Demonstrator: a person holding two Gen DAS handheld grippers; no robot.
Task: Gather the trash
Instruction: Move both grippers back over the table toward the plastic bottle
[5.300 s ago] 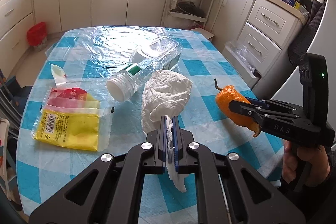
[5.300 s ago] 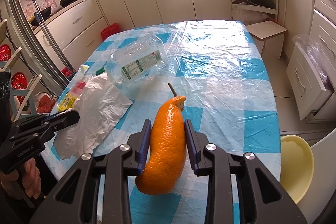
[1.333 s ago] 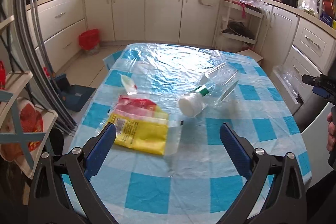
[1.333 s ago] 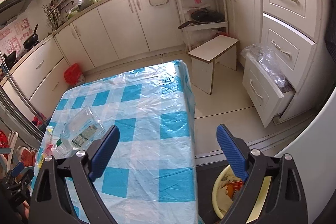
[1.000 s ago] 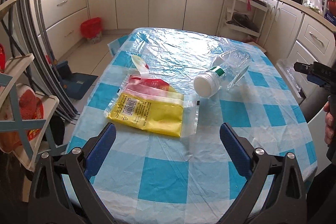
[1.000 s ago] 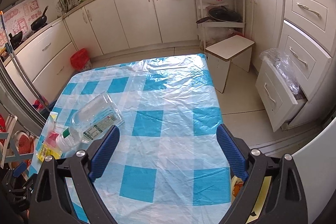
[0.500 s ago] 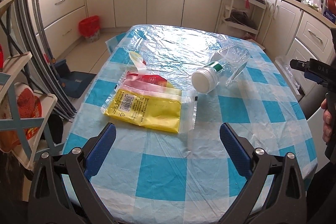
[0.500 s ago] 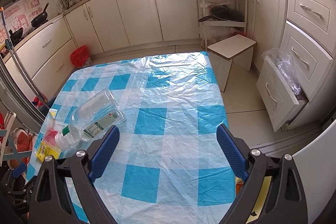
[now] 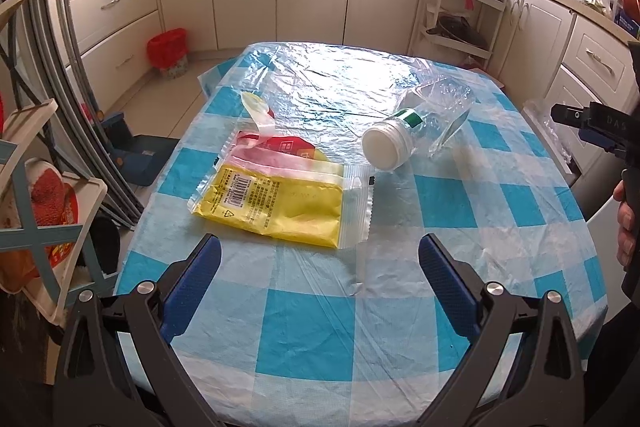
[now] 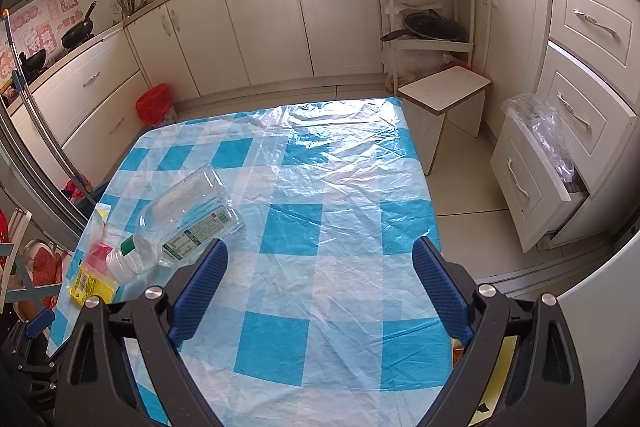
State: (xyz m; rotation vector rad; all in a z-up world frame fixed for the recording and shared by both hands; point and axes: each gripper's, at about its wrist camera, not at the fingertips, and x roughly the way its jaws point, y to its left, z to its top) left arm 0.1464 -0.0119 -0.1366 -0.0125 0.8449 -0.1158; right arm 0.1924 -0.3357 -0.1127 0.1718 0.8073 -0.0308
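Both grippers have let go of what they carried 5.3 s ago: the white tissue and the orange peel are gone from the jaws, and the tissue no longer lies on the table. Since 0.5 s ago the left view has changed little.

The left gripper (image 9: 320, 263) hangs over the near edge of the table (image 9: 400, 327) with its jaws spread wide and nothing between them. The right gripper (image 10: 318, 281) is likewise released, jaws wide apart and empty, over the table's right side.

2 pieces of trash lie on the blue-and-white checked cloth. A yellow-and-red plastic wrapper (image 9: 280, 199) lies flat just ahead of the left jaws, barcode side up. Beyond it, to the right and near it, a clear plastic bottle (image 9: 416, 123) lies on its side, its white cap (image 9: 386, 149) turned toward the left camera; in the right view the bottle (image 10: 184, 219) sits left of the jaws.

At the bottom right of the right view, a yellow bin (image 10: 490, 395) shows only as a sliver behind the gripper.
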